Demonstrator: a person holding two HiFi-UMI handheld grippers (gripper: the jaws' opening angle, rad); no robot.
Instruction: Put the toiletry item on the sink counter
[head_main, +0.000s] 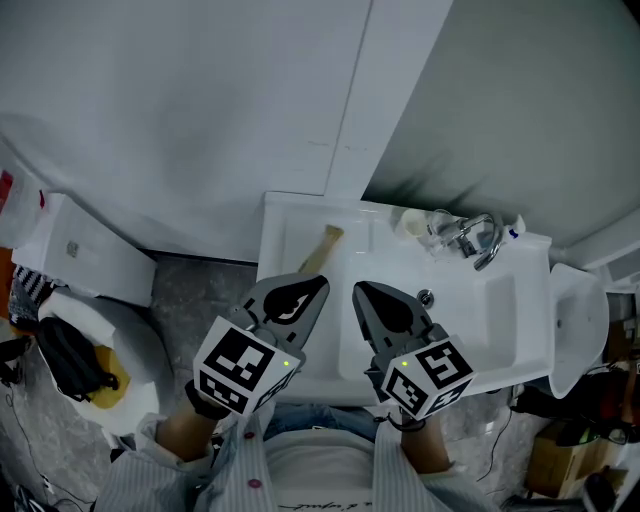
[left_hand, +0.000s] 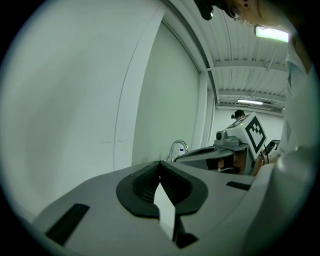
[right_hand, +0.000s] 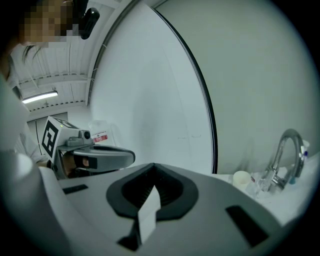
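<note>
A tan wooden-handled toiletry item lies on the left ledge of the white sink counter, just beyond my left gripper's tip. My left gripper hovers over the counter's front left, shut, with nothing between its jaws. My right gripper hangs beside it over the basin, its tip apart from the left one, also shut and empty. Each gripper shows in the other's view: the right gripper and the left gripper.
A chrome faucet and a pale cup stand at the back of the sink, with small clear items beside them. A toilet with a black object on its seat is at the left. White wall panels rise behind.
</note>
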